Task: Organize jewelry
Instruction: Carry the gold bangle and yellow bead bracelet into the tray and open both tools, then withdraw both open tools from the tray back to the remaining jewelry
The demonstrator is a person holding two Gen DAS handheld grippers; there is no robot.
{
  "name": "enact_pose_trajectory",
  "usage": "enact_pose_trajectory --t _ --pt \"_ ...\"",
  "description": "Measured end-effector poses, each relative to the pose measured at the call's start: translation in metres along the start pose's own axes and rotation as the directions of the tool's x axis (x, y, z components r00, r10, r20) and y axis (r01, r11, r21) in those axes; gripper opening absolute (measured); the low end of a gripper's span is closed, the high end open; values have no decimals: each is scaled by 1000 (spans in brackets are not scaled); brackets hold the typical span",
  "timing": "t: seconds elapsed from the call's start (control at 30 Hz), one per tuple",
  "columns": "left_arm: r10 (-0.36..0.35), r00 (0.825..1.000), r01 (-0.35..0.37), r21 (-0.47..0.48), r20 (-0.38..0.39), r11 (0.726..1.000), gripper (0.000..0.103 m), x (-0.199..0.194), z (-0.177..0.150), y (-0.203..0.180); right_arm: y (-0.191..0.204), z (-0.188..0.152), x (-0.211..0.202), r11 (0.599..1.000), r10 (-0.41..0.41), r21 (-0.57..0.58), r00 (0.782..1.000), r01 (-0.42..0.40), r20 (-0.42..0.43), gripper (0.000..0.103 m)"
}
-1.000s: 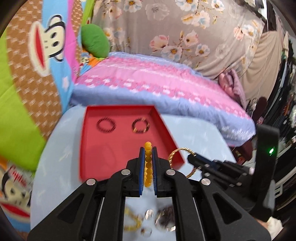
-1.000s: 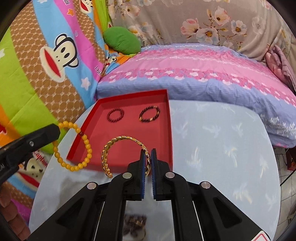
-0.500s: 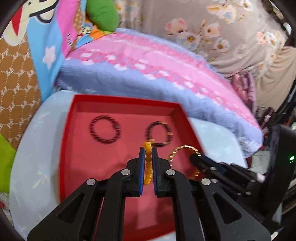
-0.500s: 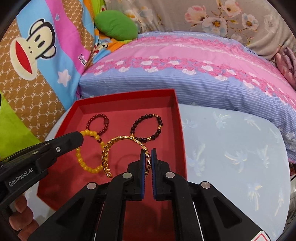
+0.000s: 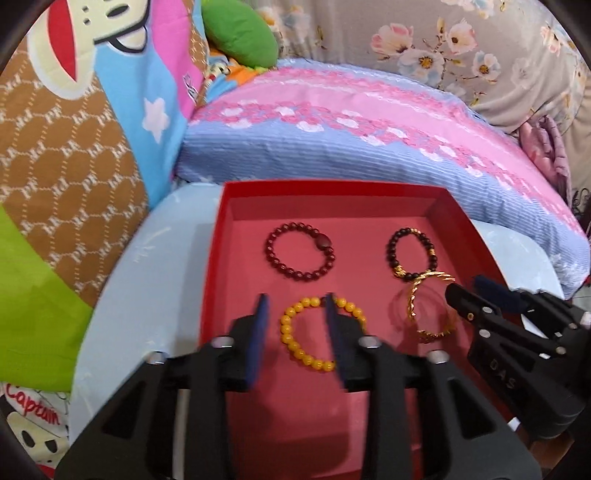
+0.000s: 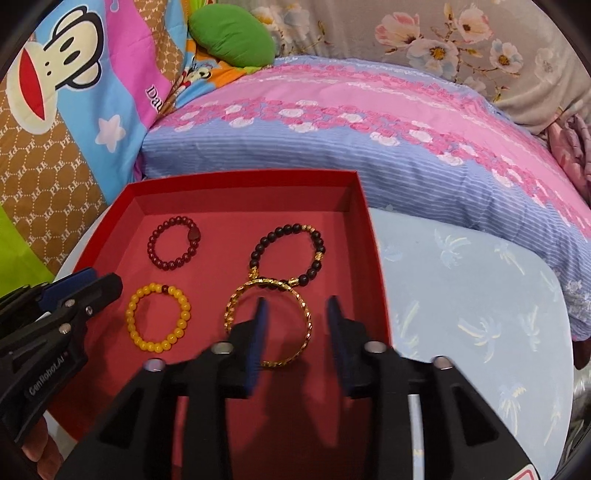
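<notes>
A red tray [image 5: 332, 184] holds a dark red bead bracelet [image 5: 268, 248] and a black bead bracelet [image 5: 391, 253] at its far end. The yellow bead bracelet [image 5: 291, 345] lies flat on the tray floor. My left gripper [image 5: 296, 301] stands over it, jaws opening, pads off the beads. The gold bangle [image 6: 307, 319] rests on the floor of the tray [image 6: 240, 173], its far edge overlapping the black bracelet [image 6: 255, 254]. Above it my right gripper [image 6: 297, 304] is opening, not pressing it. The two grippers sit side by side.
The tray sits on a light blue table [image 6: 461, 295] with palm prints. A pink and blue pillow [image 6: 369, 122] lies right behind it. A cartoon monkey blanket [image 6: 55, 74] and green cushion [image 6: 232, 33] rise at the left. A person's fingers [image 6: 40, 454] show at bottom left.
Both grippers came forward and down over the tray, shut on the yellow bracelet and the gold bangle. Their jaws have now parted and both pieces lie on the tray floor.
</notes>
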State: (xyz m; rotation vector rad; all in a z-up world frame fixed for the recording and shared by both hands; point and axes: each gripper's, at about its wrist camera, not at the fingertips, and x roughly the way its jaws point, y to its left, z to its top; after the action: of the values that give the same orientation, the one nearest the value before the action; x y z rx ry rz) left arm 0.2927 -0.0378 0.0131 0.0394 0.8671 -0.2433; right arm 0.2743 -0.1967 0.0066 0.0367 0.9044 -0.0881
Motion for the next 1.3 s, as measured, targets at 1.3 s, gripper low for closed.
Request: enact_pose_trajectory --t 1.3 --pt "68 997 -69 14 46 998 53 -124 -99 -24 -6 -126 -151 993 109 31 992 -111 62 41"
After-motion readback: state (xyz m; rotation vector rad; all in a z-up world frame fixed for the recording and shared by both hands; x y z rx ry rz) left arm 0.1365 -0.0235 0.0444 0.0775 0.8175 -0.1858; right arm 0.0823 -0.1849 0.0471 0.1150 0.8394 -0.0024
